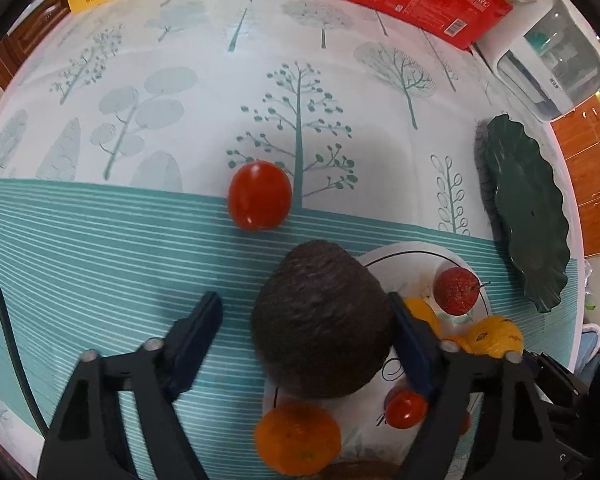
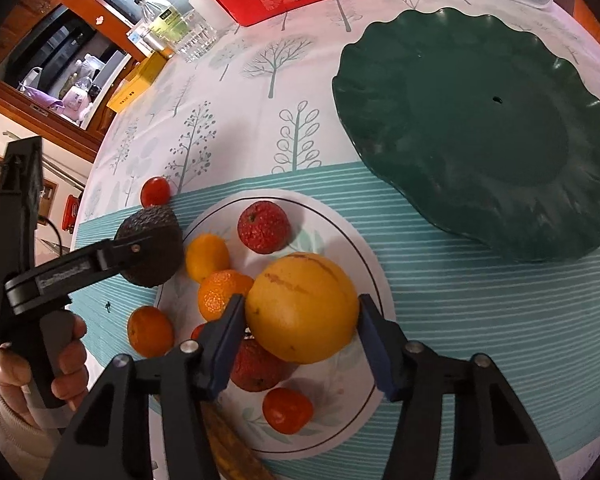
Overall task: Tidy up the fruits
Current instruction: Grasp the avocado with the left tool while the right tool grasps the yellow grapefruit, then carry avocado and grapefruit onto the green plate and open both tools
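Right wrist view: our right tool (image 2: 302,322) reaches level over the white plate (image 2: 374,276), clamped on the orange (image 2: 302,307); our left tool (image 1: 306,320), fingers apart, brackets the avocado (image 1: 322,320) at the plate's edge.

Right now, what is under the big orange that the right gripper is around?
Under the big orange lies a red bumpy fruit, partly covered, on the white plate. Whether the orange rests on it cannot be seen.
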A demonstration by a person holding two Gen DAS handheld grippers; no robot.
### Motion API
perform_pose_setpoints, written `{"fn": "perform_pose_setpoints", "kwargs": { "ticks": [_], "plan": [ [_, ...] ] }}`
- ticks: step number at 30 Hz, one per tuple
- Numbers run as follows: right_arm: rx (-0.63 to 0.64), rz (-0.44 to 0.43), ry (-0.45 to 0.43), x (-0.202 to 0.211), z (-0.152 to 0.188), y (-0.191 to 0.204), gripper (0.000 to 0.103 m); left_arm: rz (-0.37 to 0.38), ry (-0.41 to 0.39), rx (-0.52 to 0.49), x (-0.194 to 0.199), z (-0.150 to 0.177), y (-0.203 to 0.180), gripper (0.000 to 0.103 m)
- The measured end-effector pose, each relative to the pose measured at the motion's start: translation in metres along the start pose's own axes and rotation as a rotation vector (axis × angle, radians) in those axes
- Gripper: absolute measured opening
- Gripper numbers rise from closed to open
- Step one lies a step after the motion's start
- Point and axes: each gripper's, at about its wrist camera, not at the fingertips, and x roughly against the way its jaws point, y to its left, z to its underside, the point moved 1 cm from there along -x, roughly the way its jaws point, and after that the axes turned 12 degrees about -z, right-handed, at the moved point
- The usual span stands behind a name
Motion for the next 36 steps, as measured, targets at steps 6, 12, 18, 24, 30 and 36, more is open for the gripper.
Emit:
{"fn": "perform_pose_setpoints", "kwargs": {
  "ticks": [6, 12, 18, 24, 30, 36],
  "plan": [
    [0.003, -0.008, -0.002, 0.001, -0.001, -0.002, 0.054, -0.023, -0.023, -0.022, -0.001, -0.001, -0.010, 0.061],
    [0.015, 0.001, -0.012, 0.008, 0.003, 0.002, 0.054, -0.055, -0.022, -0.024, 0.008, 0.009, -0.008, 0.060],
    [0.048, 0.015, -0.048, 0.026, 0.008, 0.009, 0.054, -0.091, -0.084, -0.088, 0.039, 0.021, -0.017, 0.060],
    [0.073, 0.029, -0.099, 0.056, 0.011, 0.013, 0.054, -0.067, -0.166, -0.170, 0.084, 0.024, -0.046, 0.060],
    [0.094, 0.079, -0.187, 0.101, 0.001, 0.004, 0.054, -0.003, -0.221, -0.259, 0.117, 0.016, -0.090, 0.060],
    [0.096, 0.171, -0.288, 0.140, -0.026, -0.017, 0.054, 0.047, -0.274, -0.350, 0.132, -0.007, -0.154, 0.060]
  ]
}}
